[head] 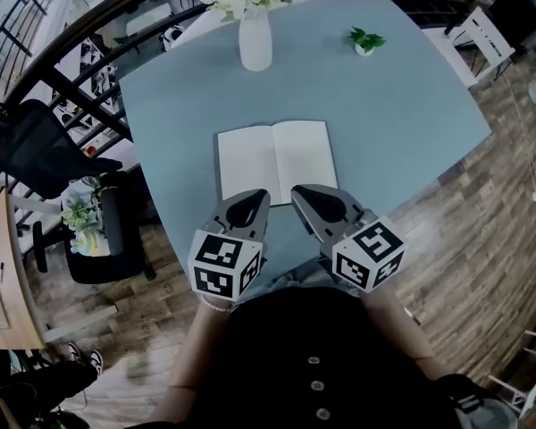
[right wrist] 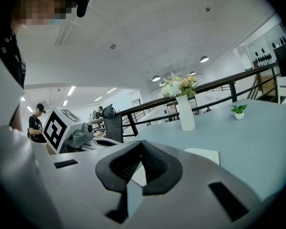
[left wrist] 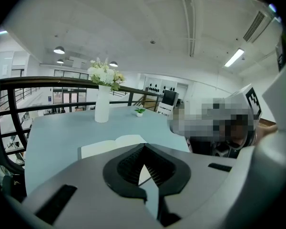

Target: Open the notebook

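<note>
The notebook (head: 273, 159) lies open flat on the tabletop (head: 402, 105), its spine running near to far, just beyond the left gripper (head: 260, 194) and right gripper (head: 297, 189), equally near, both with fingers together, empty.

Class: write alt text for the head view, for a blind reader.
An open notebook lies flat on a blue-grey table. The left gripper and right gripper, both shut and empty, are side by side at its near edge; a flower vase and small potted plant stand beyond.
</note>
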The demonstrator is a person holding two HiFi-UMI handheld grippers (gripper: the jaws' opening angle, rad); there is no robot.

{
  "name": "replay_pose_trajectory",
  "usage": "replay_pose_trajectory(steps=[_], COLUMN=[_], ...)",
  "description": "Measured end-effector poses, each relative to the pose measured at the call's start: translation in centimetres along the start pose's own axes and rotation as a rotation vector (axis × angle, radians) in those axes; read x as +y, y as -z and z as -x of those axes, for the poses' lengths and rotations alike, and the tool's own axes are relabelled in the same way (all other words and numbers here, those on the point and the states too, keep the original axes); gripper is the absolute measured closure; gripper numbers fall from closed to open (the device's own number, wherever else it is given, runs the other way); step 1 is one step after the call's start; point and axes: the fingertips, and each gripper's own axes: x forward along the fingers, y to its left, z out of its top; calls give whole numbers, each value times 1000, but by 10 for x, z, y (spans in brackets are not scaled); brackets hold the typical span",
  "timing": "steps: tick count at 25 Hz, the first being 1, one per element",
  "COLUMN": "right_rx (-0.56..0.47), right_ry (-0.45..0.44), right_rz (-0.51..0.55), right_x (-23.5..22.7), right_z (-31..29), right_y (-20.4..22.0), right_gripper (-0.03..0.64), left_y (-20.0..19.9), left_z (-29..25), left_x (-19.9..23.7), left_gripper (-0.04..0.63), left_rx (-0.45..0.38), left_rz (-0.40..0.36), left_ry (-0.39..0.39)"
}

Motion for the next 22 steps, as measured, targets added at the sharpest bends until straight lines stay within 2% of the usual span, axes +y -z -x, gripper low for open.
replay_pose_trajectory(steps=[22], right_rx=[16], right_ry=[0], right_rz=[14], right_x=[5], right_z=[2], right_y=[2], right_gripper=[612], left_y=[3], left_z=[3], left_x=[-2], left_gripper=[580], left_rx=[7], left_rz=[1], left_ry=[4])
